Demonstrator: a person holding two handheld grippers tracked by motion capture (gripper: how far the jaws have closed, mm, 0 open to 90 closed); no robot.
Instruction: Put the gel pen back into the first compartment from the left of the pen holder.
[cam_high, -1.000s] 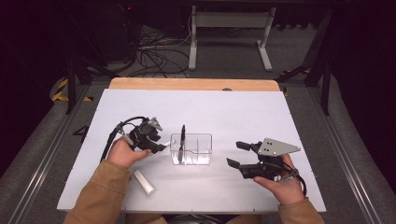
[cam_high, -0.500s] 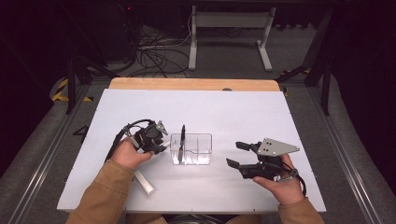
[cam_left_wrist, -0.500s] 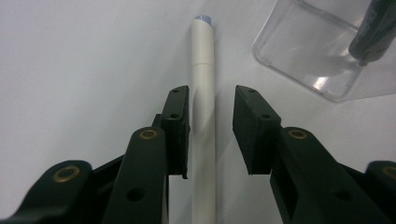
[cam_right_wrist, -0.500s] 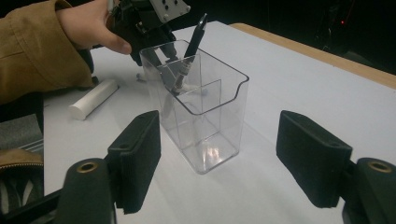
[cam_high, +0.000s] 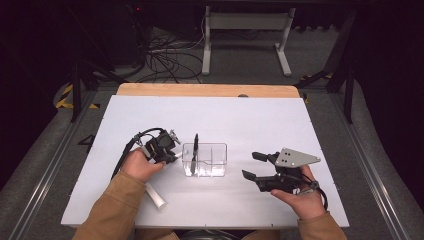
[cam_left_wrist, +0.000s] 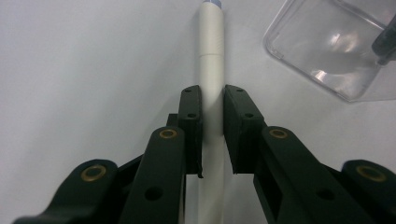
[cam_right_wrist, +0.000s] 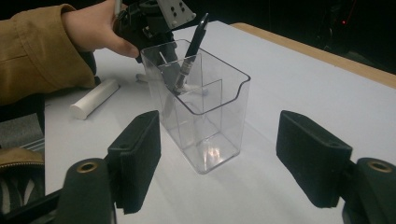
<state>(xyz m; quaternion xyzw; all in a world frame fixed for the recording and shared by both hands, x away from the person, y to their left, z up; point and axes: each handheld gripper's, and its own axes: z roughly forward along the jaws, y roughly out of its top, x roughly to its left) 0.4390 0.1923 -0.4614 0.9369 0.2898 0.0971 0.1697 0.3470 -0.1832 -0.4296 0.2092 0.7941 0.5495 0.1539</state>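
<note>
A white pen (cam_left_wrist: 211, 51) lies flat on the white table, and my left gripper (cam_left_wrist: 212, 93) has just been closing on it; both pads now touch its barrel. In the high view that gripper (cam_high: 172, 150) sits just left of a clear plastic container (cam_high: 212, 161) with dividers. A black pen (cam_high: 195, 149) stands tilted in the container's left compartment (cam_right_wrist: 187, 65). My right gripper (cam_high: 252, 165) rests to the right of the container, open, holding nothing. In its own view its jaws (cam_right_wrist: 219, 123) face the container (cam_right_wrist: 210, 121) from a short way off.
A second white cylinder (cam_high: 155, 196) lies by the left forearm near the table's front edge (cam_right_wrist: 93, 99). The wooden strip (cam_high: 207, 90) marks the table's far edge. Beyond it are cables and a stand's legs on the floor.
The left hand and its gripper edged slightly toward the container. The right gripper and the container stayed where they were.
</note>
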